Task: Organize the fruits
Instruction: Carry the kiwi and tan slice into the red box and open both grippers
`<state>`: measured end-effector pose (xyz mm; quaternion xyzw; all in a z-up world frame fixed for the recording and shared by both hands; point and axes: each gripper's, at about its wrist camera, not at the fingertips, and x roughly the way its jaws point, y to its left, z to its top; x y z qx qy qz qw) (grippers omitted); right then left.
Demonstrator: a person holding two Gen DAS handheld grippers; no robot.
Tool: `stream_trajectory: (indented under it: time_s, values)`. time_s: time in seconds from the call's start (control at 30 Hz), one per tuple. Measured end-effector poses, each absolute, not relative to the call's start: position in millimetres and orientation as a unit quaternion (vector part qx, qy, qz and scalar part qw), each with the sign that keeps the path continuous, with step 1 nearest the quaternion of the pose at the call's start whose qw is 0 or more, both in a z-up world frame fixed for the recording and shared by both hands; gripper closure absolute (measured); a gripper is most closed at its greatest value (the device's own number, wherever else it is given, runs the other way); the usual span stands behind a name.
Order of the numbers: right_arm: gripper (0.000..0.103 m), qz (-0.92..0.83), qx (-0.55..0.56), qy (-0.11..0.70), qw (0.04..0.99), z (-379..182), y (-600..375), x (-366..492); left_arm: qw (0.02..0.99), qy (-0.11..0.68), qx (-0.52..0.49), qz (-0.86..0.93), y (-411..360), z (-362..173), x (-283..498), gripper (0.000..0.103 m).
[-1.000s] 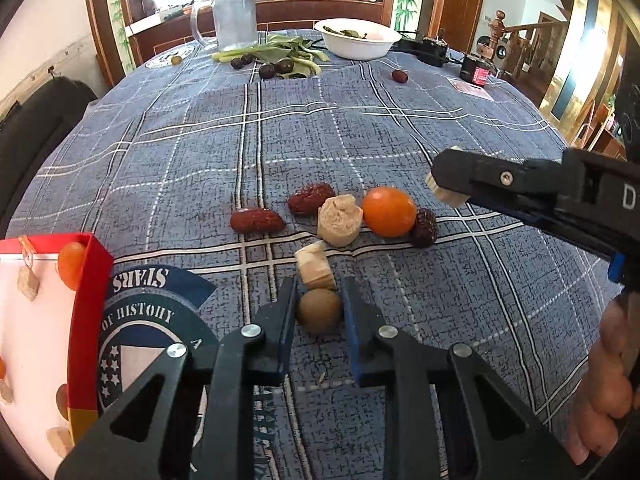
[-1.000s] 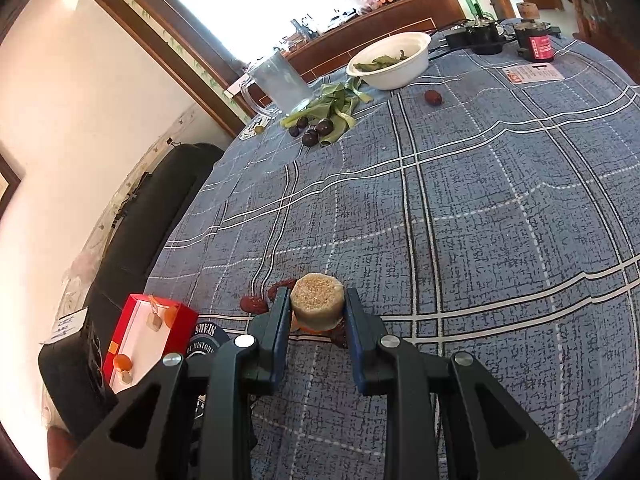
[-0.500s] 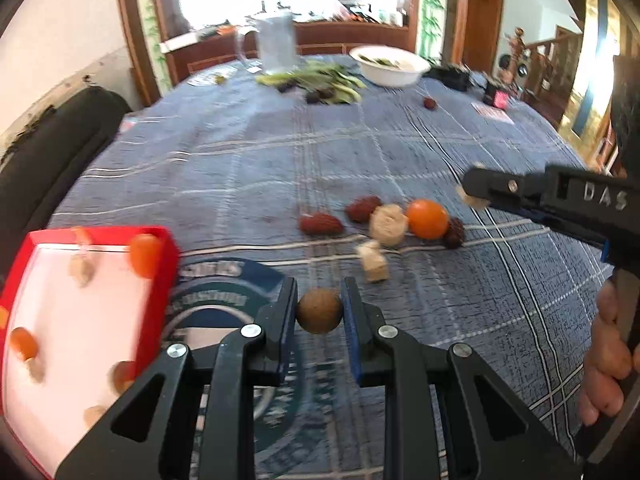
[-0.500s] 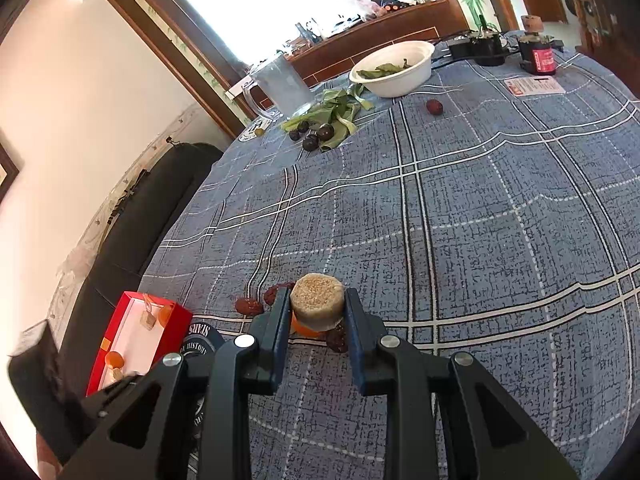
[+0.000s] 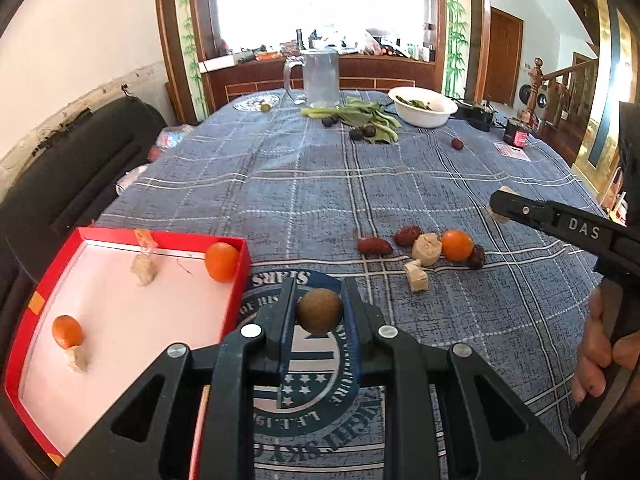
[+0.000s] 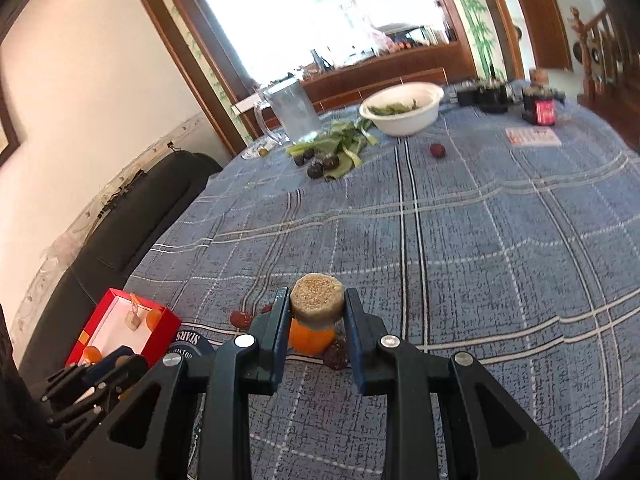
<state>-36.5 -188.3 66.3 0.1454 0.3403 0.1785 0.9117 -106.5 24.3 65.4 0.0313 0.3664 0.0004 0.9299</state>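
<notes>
The left gripper was clamped on a round brown fruit, held in the air just right of the red box. The box's near-left corner was cut off by the frame edge. Inside it lay two oranges and two pale chunks. Right of the box, a loose row sat on the blue plaid tablecloth: red dates, beige pieces, one orange fruit.

The right gripper pinched a beige, grainy-topped cylinder, which hid most of that orange behind it. In the left wrist view only a sliver of the cylinder showed past the finger. The far bowl and jug were blurred.
</notes>
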Motion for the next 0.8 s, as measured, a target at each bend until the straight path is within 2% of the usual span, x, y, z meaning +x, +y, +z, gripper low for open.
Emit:
stream_trajectory:
  time_s: [0.8]
  values:
    - [0.078, 0.150, 0.040, 0.314, 0.937, 61, -155, -44, 0.945, 0.324, 0.009, 0.050, 72, 84, -130, 0.079]
